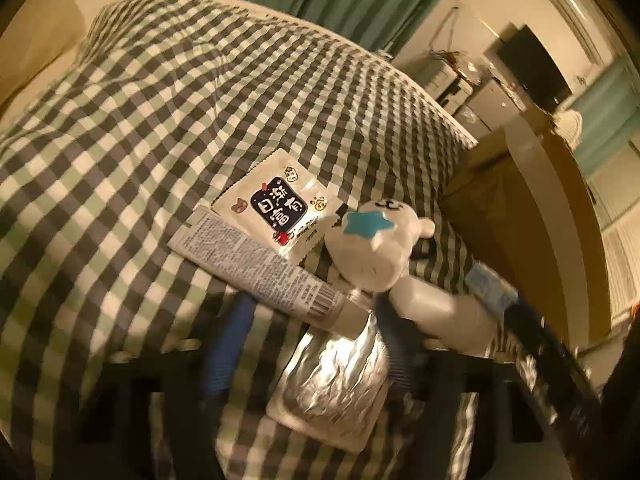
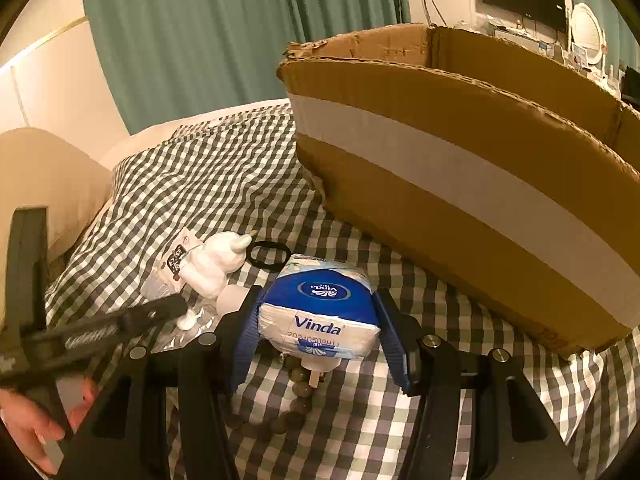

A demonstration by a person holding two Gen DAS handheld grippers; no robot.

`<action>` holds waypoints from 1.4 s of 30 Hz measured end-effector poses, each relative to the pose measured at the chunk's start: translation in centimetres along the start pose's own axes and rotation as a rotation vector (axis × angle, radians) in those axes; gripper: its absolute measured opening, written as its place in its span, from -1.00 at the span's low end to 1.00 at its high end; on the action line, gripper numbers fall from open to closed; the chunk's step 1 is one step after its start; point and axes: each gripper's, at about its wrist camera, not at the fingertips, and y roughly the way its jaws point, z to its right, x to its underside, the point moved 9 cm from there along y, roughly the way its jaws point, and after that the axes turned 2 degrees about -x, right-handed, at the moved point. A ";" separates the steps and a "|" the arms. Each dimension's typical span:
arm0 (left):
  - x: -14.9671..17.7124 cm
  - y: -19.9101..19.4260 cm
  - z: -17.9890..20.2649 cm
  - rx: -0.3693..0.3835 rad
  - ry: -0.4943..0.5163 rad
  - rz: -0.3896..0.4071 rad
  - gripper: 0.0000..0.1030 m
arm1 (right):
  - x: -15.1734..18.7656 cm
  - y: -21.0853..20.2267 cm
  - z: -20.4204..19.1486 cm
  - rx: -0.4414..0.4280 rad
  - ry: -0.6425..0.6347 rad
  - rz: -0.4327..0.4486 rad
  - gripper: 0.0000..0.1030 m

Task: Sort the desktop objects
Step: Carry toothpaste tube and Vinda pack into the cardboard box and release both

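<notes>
My right gripper (image 2: 316,332) is shut on a blue and white Vinda tissue pack (image 2: 320,312), held just above the checked cloth beside the cardboard box (image 2: 460,184). My left gripper (image 1: 308,336) is open around the cap end of a white printed tube (image 1: 256,268), with a silver foil blister pack (image 1: 332,380) beneath it. A white plush toy with a blue star (image 1: 376,244) lies just beyond, also in the right wrist view (image 2: 216,264). A white snack packet (image 1: 276,204) lies behind the tube.
A black hair tie (image 2: 268,256) and a string of brown beads (image 2: 296,404) lie on the checked cloth (image 2: 200,184). The box's open top faces up at the right. A green curtain (image 2: 240,32) hangs behind. A white bottle (image 1: 440,308) lies by the toy.
</notes>
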 end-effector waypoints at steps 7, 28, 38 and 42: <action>-1.0 2.1 -0.3 0.045 -0.094 -0.035 -0.59 | 0.1 -0.1 0.4 0.008 -0.001 -0.002 0.05; -1.7 0.1 -0.1 0.005 0.095 0.076 -0.59 | 0.3 -0.4 0.2 0.003 -0.012 -0.008 0.04; 0.8 -9.2 1.1 0.098 0.109 0.194 -0.59 | -0.9 -6.1 -1.3 -0.019 -0.063 0.081 0.04; 0.1 -12.7 4.3 0.166 0.145 0.243 -0.59 | -3.3 -9.7 -1.9 -0.025 -0.085 0.166 0.03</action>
